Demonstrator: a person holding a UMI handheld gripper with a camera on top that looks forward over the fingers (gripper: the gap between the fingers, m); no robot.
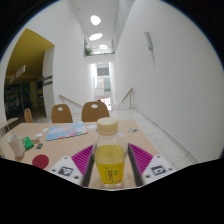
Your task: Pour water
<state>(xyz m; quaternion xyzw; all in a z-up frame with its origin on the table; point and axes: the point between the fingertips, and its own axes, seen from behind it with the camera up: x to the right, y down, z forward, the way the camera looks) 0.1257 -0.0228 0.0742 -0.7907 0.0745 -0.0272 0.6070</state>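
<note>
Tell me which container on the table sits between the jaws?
The bottle of yellow liquid with the pale cap, held between the purple pads. The other containers stand farther off on the table.

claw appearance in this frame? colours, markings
The claw has two fingers with magenta pads on their inner faces. Each finger carries a white tag with a black square-pattern marker near its base. No cables or sleeve in view.

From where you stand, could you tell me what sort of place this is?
Probably a canteen or common room: a long light wooden table, two wooden chairs behind it, and a bright white corridor beyond. The claw grips a clear yellow-liquid bottle.
</note>
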